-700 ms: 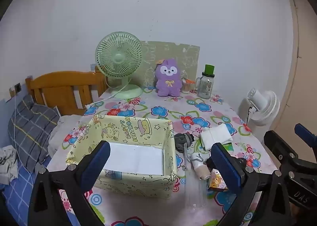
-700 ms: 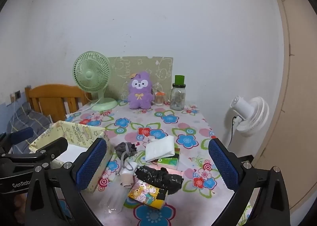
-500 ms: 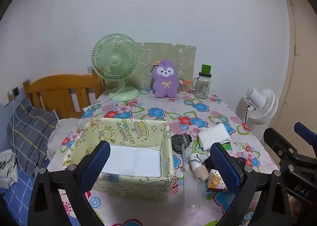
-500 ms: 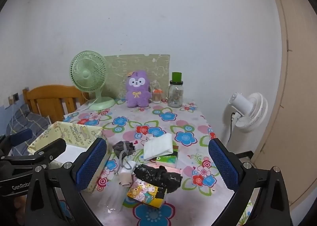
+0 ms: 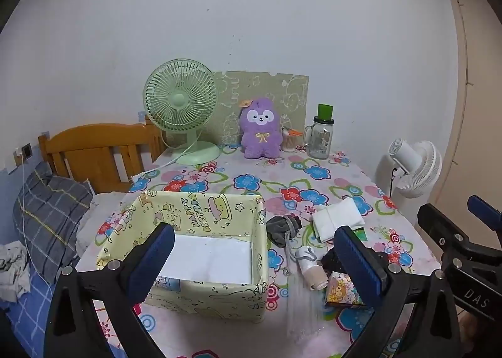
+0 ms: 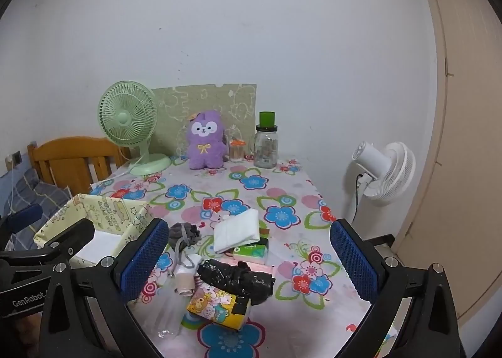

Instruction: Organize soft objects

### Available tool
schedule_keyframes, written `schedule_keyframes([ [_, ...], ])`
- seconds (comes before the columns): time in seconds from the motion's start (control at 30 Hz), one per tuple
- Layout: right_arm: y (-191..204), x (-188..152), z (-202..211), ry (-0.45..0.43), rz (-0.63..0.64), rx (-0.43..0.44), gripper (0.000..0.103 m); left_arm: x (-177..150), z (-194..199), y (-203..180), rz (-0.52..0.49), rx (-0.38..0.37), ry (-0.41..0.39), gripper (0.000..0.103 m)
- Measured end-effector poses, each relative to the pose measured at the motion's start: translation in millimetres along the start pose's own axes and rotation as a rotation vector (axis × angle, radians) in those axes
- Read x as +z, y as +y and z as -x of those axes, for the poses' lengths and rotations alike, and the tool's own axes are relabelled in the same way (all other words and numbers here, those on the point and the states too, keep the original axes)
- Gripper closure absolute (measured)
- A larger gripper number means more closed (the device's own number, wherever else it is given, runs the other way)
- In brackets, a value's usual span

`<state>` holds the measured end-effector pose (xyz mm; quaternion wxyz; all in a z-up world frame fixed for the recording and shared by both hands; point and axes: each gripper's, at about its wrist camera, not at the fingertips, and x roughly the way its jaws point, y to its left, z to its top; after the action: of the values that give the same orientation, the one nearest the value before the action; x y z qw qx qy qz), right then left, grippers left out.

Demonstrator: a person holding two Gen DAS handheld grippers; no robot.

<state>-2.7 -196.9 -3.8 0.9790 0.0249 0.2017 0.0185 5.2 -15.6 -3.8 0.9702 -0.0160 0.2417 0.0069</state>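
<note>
Floral table (image 6: 282,182): left gripper (image 5: 254,259), right gripper (image 6: 248,256) jaws wide apart, holding nothing.

Left gripper (image 5: 254,259) and right gripper (image 6: 249,252) both hover level, jaws spread wide.

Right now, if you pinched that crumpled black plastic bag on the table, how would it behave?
The black plastic bag looks thin and crinkled, so it would probably sag limply and weigh little. Its glossy surface may slip between the pads. It lies against the cartoon-print box, so lifting might nudge that.
</note>
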Motion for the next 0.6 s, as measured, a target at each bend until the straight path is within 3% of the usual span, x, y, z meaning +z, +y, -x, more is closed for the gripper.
schedule_keyframes([
  [0.6,-2.5,-0.8,-2.4,0.011,-0.003,0.006,0.0,1.9,3.0,-4.1,-0.023,0.029,-0.029,0.0],
])
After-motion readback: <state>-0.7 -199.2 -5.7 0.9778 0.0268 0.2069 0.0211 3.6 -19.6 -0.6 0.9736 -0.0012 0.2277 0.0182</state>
